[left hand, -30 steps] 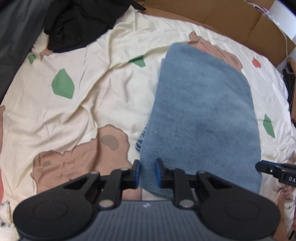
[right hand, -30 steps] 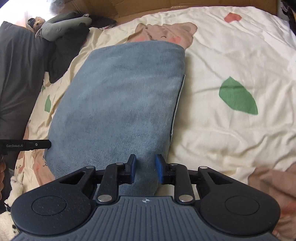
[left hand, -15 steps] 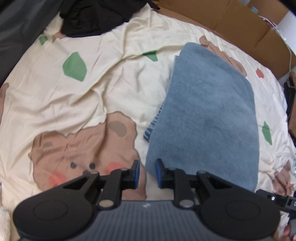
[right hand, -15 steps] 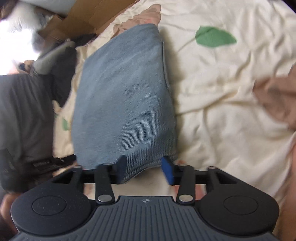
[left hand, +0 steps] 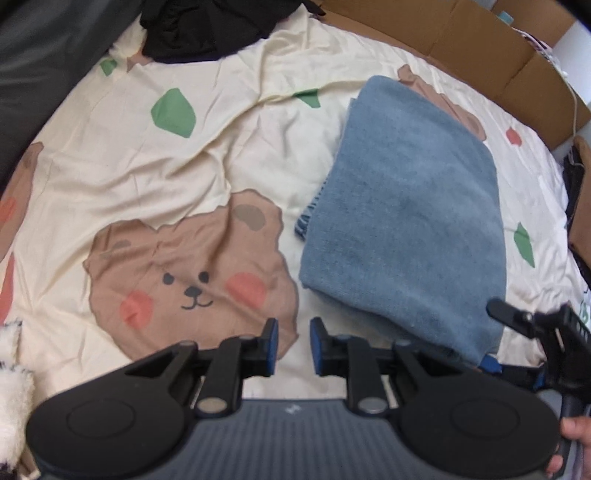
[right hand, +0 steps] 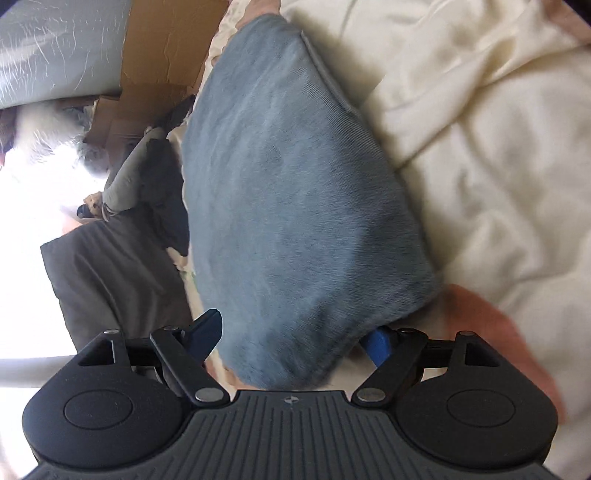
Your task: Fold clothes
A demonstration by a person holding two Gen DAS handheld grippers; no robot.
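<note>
A folded blue towel [left hand: 406, 206] lies on the cream bear-print sheet [left hand: 221, 140]. My left gripper [left hand: 293, 341] hovers just left of the towel's near corner, its fingers a little apart with only sheet between them. In the right wrist view the towel [right hand: 295, 192] fills the middle, and my right gripper [right hand: 291, 338] is wide open with the towel's near end between its fingers. The left wrist view shows the right gripper [left hand: 495, 334] at that end, one finger above the fabric and a blue pad under its edge. A hand [left hand: 576, 439] holds it.
Black clothes [left hand: 207, 26] are heaped at the far edge of the bed. Cardboard [left hand: 480, 40] lines the far side. A dark grey cushion [right hand: 110, 280] sits beyond the towel's left side. Something white and fluffy [left hand: 11, 387] lies at the near left.
My left gripper has drawn back off the towel's near corner onto the sheet. My right gripper has opened wide, tilted over and closed in on the towel's near end.
</note>
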